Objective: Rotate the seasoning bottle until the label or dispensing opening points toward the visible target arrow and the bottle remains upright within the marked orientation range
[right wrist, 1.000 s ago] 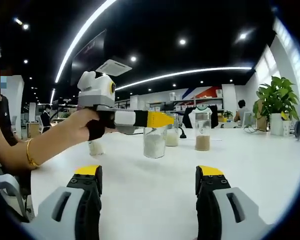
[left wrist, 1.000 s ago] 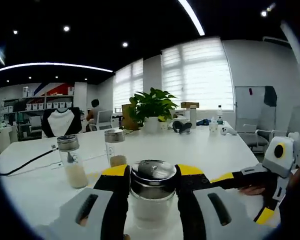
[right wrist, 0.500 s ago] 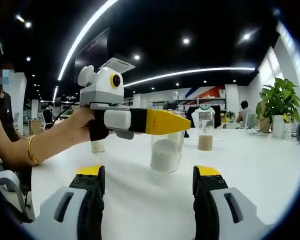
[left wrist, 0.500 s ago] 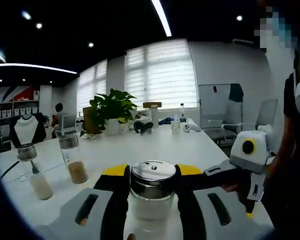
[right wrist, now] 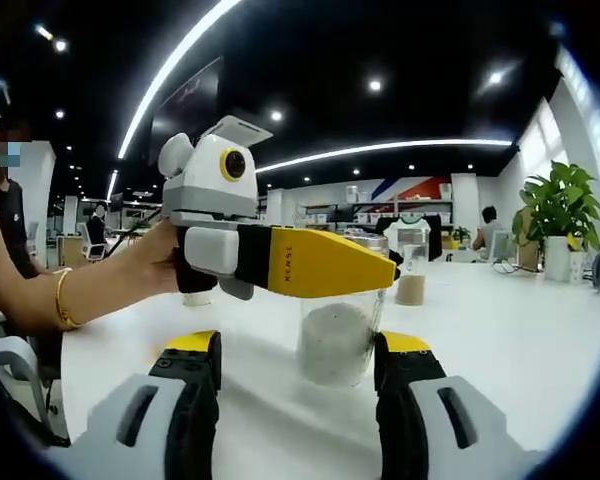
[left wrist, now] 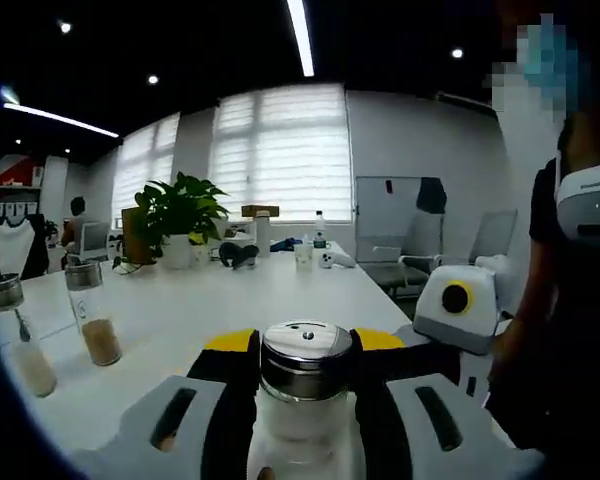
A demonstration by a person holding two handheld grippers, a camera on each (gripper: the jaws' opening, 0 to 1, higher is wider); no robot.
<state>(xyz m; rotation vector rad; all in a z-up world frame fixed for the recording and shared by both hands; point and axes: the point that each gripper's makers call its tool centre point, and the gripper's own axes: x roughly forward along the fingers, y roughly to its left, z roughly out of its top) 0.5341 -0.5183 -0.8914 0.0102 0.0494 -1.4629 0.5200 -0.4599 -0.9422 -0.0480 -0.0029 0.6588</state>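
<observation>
The seasoning bottle (left wrist: 304, 372), clear glass with a shiny metal lid and white grains inside, stands upright between the yellow-tipped jaws of my left gripper (left wrist: 305, 342), which is shut on it just below the lid. In the right gripper view the same bottle (right wrist: 336, 342) sits straight ahead, with the left gripper (right wrist: 380, 262) clamped across its top and a person's hand behind it. My right gripper (right wrist: 300, 345) is open, one jaw tip to either side of the bottle's lower body. The right gripper (left wrist: 420, 338) also comes in beside the bottle in the left gripper view.
Two more glass shakers stand on the white table (left wrist: 230, 300): a brown-filled shaker (left wrist: 92, 312) and a pale-filled shaker (left wrist: 22, 345). A potted plant (left wrist: 176, 216) and small items sit farther back. A person (left wrist: 570, 300) stands close at the right.
The left gripper has turned with the bottle, so the room has slid left in its view. The right gripper has closed in on the bottle, and its jaws have narrowed slightly.
</observation>
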